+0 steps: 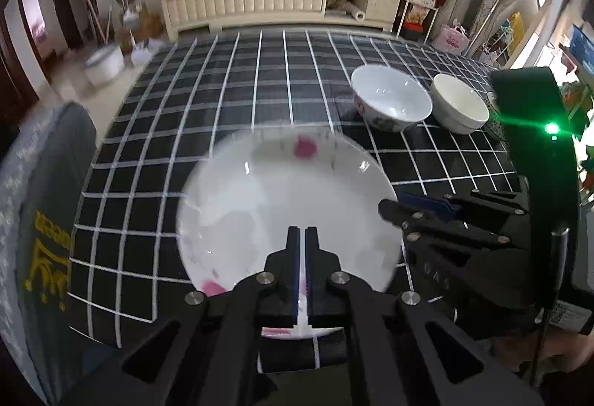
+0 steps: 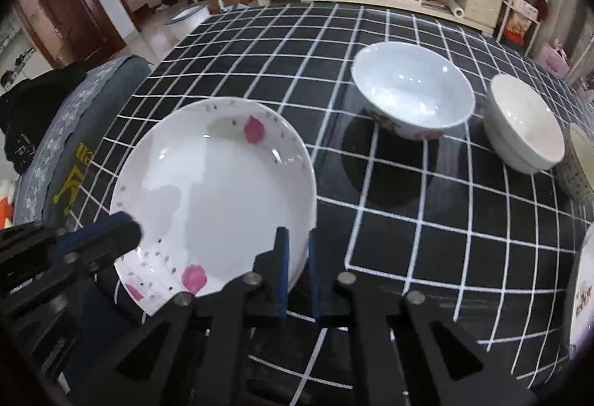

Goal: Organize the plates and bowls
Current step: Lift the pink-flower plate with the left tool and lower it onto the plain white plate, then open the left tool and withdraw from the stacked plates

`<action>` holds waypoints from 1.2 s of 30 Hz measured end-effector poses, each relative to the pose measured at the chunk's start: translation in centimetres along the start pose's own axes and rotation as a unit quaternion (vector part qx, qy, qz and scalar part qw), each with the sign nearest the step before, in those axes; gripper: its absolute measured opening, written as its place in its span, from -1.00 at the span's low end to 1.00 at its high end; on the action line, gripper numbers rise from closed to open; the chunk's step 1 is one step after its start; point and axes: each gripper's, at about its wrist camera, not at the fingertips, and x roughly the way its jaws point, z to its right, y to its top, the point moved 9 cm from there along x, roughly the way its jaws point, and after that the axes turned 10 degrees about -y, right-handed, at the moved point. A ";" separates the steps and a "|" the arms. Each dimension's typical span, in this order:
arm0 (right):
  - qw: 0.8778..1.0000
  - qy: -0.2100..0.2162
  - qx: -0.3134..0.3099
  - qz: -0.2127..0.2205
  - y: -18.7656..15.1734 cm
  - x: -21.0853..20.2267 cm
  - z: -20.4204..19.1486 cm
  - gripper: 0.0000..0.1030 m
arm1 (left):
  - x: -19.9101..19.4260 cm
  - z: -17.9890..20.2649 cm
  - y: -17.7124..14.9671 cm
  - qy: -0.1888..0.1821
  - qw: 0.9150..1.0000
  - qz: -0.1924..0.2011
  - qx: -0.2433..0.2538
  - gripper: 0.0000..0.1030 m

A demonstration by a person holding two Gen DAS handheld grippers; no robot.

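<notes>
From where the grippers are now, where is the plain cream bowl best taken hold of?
Probably its near rim, one finger inside, one outside, coming from above: the cream bowl stands upright and open, and the flowered bowl crowds its left.

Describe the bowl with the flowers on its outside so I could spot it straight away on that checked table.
On the black tablecloth with white grid lines, look past the white plate with pink flowers to the two bowls standing side by side. The white porcelain bowl with flowers is the left, wider one, nearer the plate. Its neighbour, the plain cream bowl, has no pattern, while this one shows pink and dark blossoms low on its outer wall.
</notes>
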 end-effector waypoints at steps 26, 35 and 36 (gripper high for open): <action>0.999 0.001 -0.019 0.043 1.1 -3.7 -1.0 -0.74 | -0.7 -3.3 -0.3 0.022 0.999 0.010 -0.049 -0.84; 0.997 -0.021 0.003 0.078 1.2 -7.6 2.2 -0.51 | -3.3 0.5 1.4 0.021 0.999 0.043 -0.015 -0.47; 0.996 -0.023 0.006 0.081 1.2 -8.0 2.8 -0.35 | -3.7 1.1 1.6 0.019 0.999 0.048 -0.008 -0.40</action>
